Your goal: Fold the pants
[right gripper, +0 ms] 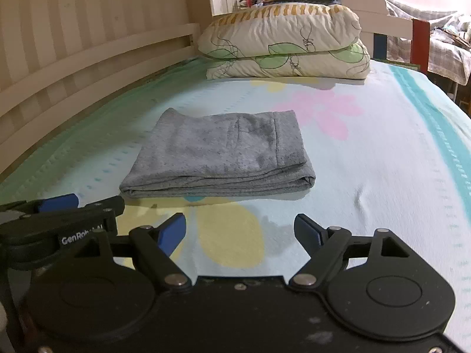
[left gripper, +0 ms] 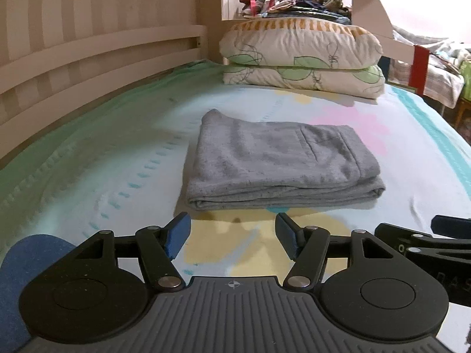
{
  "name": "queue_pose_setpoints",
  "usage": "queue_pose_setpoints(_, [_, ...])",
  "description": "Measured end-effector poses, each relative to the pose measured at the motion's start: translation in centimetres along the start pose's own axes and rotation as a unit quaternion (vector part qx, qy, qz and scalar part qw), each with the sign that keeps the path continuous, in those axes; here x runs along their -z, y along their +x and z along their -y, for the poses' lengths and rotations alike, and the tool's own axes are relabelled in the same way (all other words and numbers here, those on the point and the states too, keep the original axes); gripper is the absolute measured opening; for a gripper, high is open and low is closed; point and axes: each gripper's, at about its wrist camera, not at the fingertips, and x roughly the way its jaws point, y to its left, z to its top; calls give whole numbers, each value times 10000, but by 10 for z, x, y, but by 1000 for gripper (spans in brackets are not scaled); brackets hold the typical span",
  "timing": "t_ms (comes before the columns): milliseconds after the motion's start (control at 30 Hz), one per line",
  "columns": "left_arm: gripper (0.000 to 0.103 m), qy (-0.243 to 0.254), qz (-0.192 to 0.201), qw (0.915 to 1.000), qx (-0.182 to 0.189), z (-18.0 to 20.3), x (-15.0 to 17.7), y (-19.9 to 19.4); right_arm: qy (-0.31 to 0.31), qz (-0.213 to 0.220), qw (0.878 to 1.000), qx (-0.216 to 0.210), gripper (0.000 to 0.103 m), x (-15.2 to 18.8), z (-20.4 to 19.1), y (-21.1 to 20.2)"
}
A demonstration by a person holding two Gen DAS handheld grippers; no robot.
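Left tool agape, empty | right tool agape, empty | folded pants beyond both

A bed with a pale sheet printed with yellow and pink flowers and teal stripes is stretching out ahead of both grippers. A pair of grey pants, folded into a neat rectangle, is lying flat on the sheet just beyond the left gripper's fingertips and ahead-left of the right gripper's. Farther on, at the head of the bed, two leaf-patterned pillows are sitting stacked one on the other. A cream slatted rail is running along the bed's left side.
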Motion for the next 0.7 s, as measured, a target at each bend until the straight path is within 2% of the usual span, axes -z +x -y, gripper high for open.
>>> queue_pose_setpoints(233, [62, -191, -106, 9995, 234, -6, 0, 2, 40, -31, 10000, 8, 85, 1, 3, 3])
queue_pose_setpoints(700, [62, -241, -246, 9989, 329, -6, 1, 2, 18, -57, 10000, -15, 86, 2, 4, 4])
